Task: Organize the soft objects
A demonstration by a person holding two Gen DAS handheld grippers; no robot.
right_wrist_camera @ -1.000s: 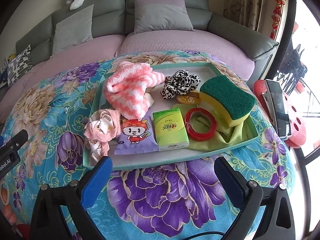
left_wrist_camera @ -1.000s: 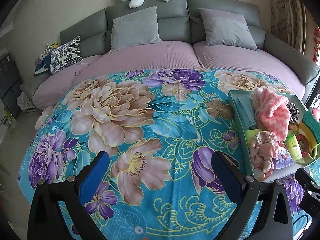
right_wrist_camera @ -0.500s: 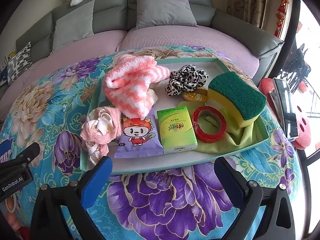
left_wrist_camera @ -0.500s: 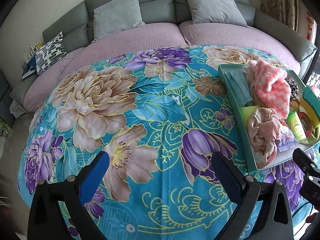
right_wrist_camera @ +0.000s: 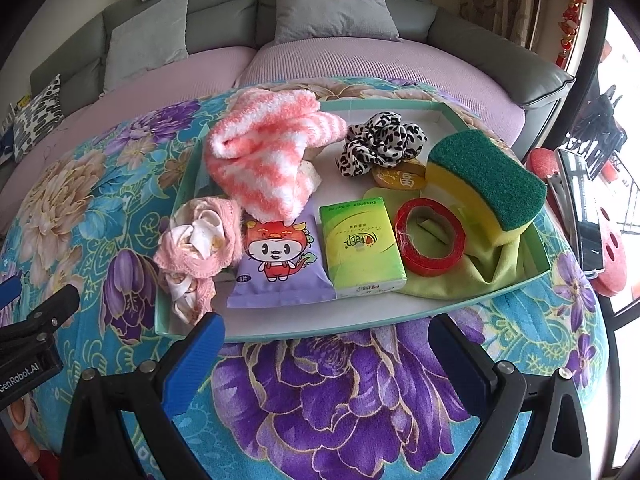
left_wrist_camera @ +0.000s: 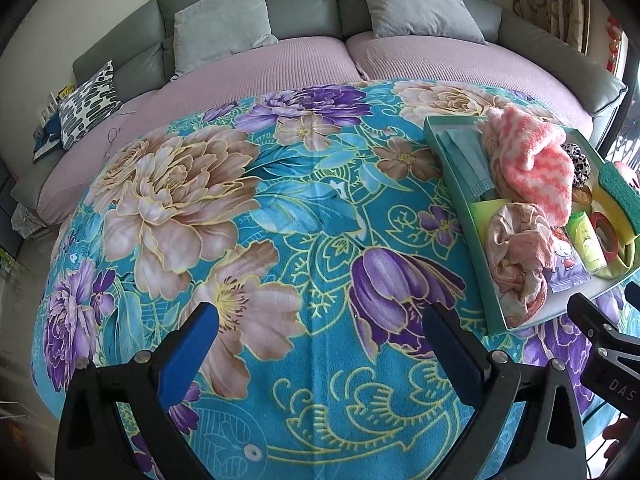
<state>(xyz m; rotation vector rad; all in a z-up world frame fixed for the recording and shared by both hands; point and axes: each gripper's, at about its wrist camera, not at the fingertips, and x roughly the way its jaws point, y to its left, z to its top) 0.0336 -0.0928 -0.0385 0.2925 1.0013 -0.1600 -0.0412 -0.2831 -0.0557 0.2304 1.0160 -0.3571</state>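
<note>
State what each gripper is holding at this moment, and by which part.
Nothing is held. The left gripper is open above the floral blanket; the right gripper is open in front of the tray, touching none of its contents.

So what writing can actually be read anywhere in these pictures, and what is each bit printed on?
"GenRobot.AI": on the left gripper's body, seen from the right wrist view.
"DAS", cut off at the edge: on the right gripper's body, seen from the left wrist view.
"8片": on the purple cartoon packet.
"富": on the round gold label.
Green tissue pack: brand lettering and small print too blurred to read.
</note>
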